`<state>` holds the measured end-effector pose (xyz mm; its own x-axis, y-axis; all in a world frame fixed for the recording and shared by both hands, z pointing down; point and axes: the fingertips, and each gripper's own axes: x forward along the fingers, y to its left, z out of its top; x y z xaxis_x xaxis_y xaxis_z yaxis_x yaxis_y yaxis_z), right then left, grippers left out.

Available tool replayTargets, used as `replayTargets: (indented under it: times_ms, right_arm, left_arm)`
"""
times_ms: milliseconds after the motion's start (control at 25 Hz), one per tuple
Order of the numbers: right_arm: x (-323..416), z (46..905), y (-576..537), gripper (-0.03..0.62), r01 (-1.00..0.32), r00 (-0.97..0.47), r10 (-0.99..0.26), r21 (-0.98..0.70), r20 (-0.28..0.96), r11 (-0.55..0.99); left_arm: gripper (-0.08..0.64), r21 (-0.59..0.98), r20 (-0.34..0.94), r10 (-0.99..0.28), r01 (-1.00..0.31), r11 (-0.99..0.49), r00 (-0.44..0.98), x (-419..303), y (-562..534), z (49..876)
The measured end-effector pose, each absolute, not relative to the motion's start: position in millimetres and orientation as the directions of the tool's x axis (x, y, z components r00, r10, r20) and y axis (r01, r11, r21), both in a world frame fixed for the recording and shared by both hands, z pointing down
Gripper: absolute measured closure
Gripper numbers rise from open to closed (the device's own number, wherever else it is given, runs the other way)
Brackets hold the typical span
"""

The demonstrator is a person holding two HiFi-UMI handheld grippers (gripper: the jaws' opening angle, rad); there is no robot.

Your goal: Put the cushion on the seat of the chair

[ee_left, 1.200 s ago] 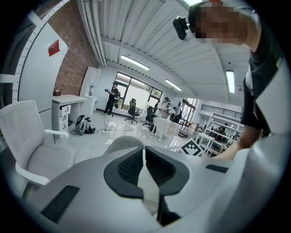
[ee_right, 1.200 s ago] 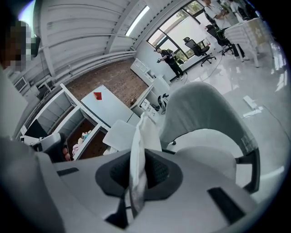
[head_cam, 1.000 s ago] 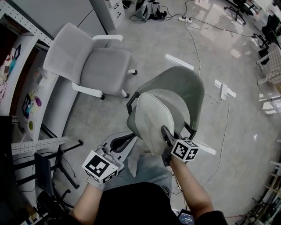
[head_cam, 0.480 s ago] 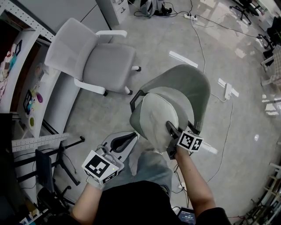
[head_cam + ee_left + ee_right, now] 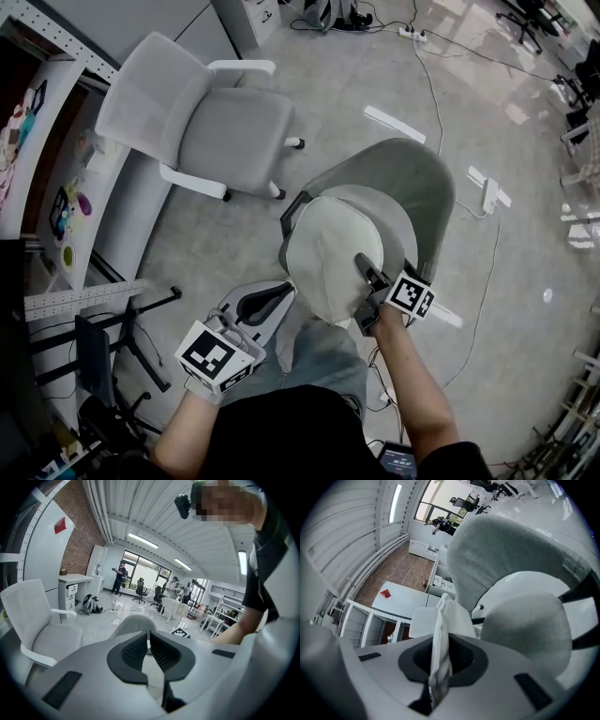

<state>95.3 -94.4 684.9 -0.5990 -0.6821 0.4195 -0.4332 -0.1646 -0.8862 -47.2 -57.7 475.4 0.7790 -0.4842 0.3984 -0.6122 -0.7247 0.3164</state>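
On your far left, a white chair (image 5: 211, 127) stands on the floor (image 5: 487, 103). It has white arms and a pale grey seat. Lower down, near your knees, your left tool (image 5: 279, 293) points at the other chair. Its two black jaws are pressed together with nothing between them.

In the middle lies the cushion (image 5: 328, 253). It is round and soft, a pale creamy white, with a few folds and a thin seam across the top. It lies flat over the seat of the grey-green chair (image 5: 417, 183) and covers most of it. Its near edge hangs a little past the front of the seat.

Just right of the middle, your right tool (image 5: 364, 265) is pinching the cushion's near edge. In the right gripper view the white cloth stands up, squeezed thin between the jaws.

Behind the cushion the chair's curved back rises. Farther right, a thin cable (image 5: 487, 262) runs over the floor.
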Motion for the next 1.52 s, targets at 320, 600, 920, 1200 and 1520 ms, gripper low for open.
replayTargets:
  times_ms: [320,600,920,1200,1520]
  right_arm:
    - [106,718,-101,0.557,-0.498,-0.576,-0.657,-0.846,0.486,-0.189]
    - [131,751,-98,0.555,-0.616,-0.52,-0.623,-0.762,0.584,-0.2]
    - [159,790,-96,0.549,-0.743,-0.444,-0.579,-0.642,0.684,-0.189]
    - [183,830,-89,0.524,-0.809,-0.373,-0.535,-0.548,0.758,-0.212]
    - [202,870,-82,0.506,-0.863,-0.305,-0.495,-0.456,0.814,-0.218]
  left_arm:
    - [0.545,0.318,0.403,-0.498,-0.628,-0.71,0.768,-56,-62,480]
    - [0.545,0.324,0.414,-0.493,-0.63,-0.706,0.765,-59,-59,489]
    - [0.545,0.339,0.42,-0.489,-0.632,-0.697,0.765,-55,-58,502]
    - [0.545,0.363,0.439,-0.484,-0.642,-0.676,0.757,-64,-52,517]
    - [0.545,0.36,0.462,-0.479,-0.652,-0.668,0.746,-64,-53,536]
